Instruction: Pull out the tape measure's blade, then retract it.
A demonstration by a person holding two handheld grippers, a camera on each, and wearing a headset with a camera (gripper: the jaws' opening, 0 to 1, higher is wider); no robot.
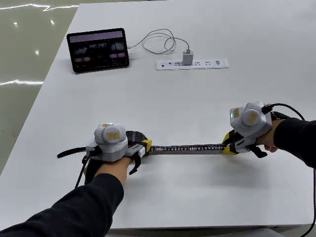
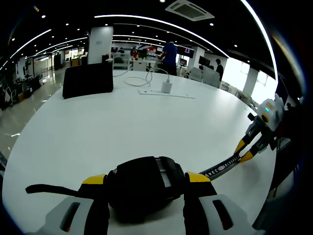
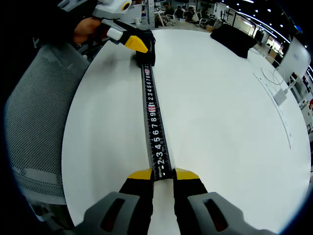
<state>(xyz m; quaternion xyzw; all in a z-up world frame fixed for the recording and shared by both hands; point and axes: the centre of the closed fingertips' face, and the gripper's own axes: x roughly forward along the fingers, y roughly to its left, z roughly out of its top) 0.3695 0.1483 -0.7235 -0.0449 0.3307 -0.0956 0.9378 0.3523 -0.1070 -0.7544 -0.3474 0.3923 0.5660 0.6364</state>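
Tape measure (image 1: 139, 142): lying on the white table near the front edge, with the blade pulled out sideways and running flat between the two grippers.
Table (image 1: 197, 89): looking smooth and bare around the work, so I'm guessing the case slides easily if nobody's pinning it.
Tablet (image 1: 98, 49): standing at the far side, well apart from everything.
Strip (image 1: 192, 63): power strip with a charger plugged in, lying at the far side too and not getting in the way.
Left gripper (image 2: 145, 178): jaws clamping the black case from both sides, yellow tips hugging its flanks.
Right gripper (image 3: 161, 175): jaws pinching together on the blade's end, right by the lowest numbers.
Case (image 2: 144, 188): looking chunky and rigid, probably the heaviest part. The flat sides are the place to be squeezing, and it's taking a firm grip fine.
Blade (image 3: 154, 122): thin printed steel, lying straight on the table. I'm betting it's stiff along its curve but kinking if it's bent, and the spring is pulling it home the whole time. The surface looks slick, so the pinch near the end needs to be solid, and easing it back beats letting it whip.
Strap (image 1: 69, 152): black loop trailing off behind the left gripper, soft and floppy, nothing to grab.
Hook: hiding between the right jaws, so I can't tell whether they're gripping the hook or just the blade behind it.
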